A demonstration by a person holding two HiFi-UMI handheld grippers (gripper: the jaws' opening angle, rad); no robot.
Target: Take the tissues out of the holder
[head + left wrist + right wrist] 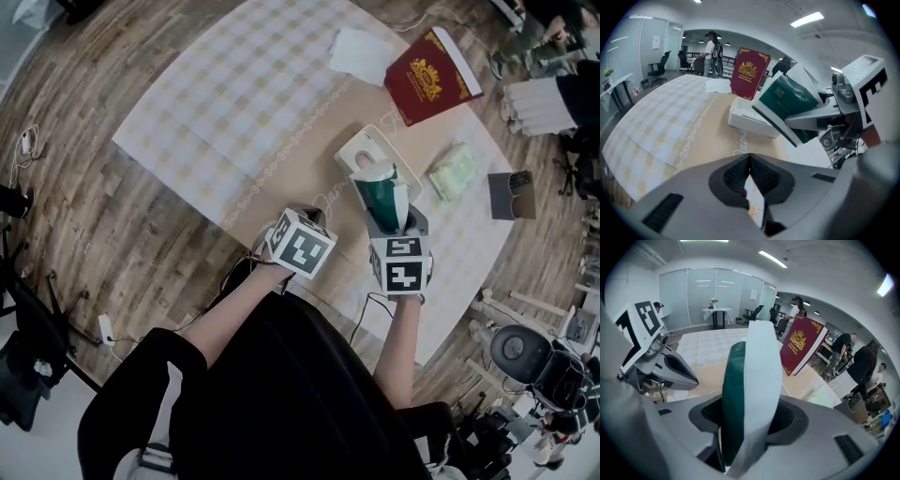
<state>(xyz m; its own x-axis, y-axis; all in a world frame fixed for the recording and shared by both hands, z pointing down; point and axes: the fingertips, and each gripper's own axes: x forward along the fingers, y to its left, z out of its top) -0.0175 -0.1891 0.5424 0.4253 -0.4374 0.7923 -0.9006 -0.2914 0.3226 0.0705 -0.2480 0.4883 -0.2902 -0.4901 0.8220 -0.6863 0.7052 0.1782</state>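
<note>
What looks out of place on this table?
Mainly the green tissue pack: it hangs tilted in the right claw, above the white holder. A loose white sheet lies beside the red box.

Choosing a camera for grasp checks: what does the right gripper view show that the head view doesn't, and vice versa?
Right gripper view only: the right gripper's pads pressed against both faces of the green-and-white tissue pack.

Head view only: the white holder, just beyond the held pack. The pack seems to block it in the right gripper view.

Both: the pack itself, the red box further back, and the left gripper alongside.
</note>
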